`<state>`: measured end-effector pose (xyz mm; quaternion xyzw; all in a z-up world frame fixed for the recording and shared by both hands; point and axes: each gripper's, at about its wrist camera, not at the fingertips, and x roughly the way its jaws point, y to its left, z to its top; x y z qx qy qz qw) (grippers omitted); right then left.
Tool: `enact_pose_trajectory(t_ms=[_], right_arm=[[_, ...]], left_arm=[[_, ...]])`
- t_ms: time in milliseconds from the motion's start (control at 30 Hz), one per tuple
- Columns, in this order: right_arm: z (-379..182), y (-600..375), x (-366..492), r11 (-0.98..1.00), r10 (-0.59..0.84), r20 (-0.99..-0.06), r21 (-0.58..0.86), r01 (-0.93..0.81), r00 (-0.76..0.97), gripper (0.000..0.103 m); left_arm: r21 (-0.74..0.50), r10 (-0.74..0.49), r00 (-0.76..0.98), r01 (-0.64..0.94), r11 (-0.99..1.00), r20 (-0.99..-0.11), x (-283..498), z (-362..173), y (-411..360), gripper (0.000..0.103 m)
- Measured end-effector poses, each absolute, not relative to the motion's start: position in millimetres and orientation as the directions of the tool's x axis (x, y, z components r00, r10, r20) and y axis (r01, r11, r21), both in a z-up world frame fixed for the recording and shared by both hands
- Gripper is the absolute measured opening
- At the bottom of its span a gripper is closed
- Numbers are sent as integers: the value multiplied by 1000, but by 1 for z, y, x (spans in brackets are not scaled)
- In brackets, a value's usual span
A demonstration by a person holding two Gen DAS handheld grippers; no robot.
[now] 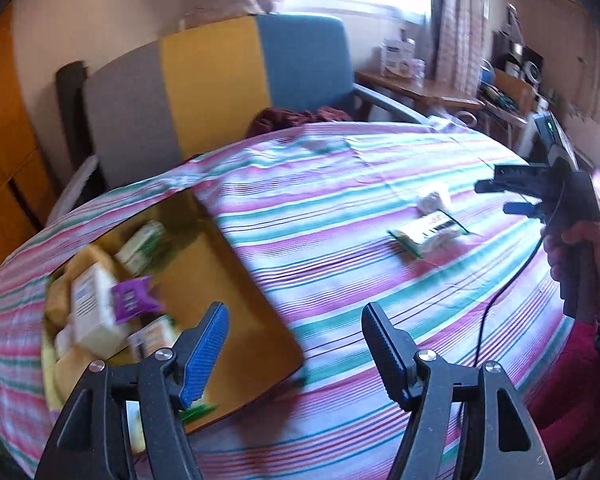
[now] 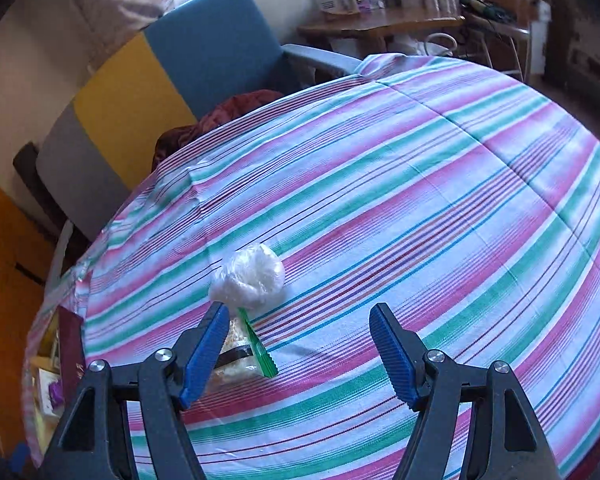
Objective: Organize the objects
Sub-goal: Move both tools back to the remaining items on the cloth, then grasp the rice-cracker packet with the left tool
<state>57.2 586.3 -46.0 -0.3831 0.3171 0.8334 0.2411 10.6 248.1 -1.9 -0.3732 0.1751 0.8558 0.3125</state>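
An open cardboard box (image 1: 236, 280) lies at the left on the striped tablecloth (image 1: 340, 168). It holds several small cartons and a purple sachet (image 1: 134, 300). My left gripper (image 1: 295, 312) hangs open over the box's right edge with nothing between its fingers. Further right on the cloth lie a green-edged packet (image 1: 428, 234) and a crumpled white plastic bag (image 1: 432, 200). A hand holds my right gripper (image 1: 494, 199) just beyond them. In the right wrist view that gripper (image 2: 300, 312) is open and empty. The white bag (image 2: 252, 276) and the packet (image 2: 240, 354) sit by its left finger.
Behind the table stands an armchair (image 1: 204, 92) with grey, yellow and blue panels and a dark red garment (image 1: 296, 118) on its seat. A wooden side table (image 2: 380, 24) with boxes is at the back right. A black cable (image 1: 496, 304) trails over the cloth.
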Motion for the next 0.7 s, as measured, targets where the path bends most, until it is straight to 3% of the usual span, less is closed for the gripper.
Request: enact_pose_trajectory(t_ms=[367,567,700], right_arm=[[-51,599,69,-600,135,-802,401,-692,-582,75],[-52,602,71,-571,123,-801,426,-702,-586,77],[-54,602,70,-570,103,-802,438,-696,-589,79]], left_arm=[[75,445,-404,-801,-593,-799,-1,-28,338,70],[105,467,-337,-885,-454,-818,-6,-42,397,82],[80,454,-263,-921,-382,-851,-17,-59,432,82]])
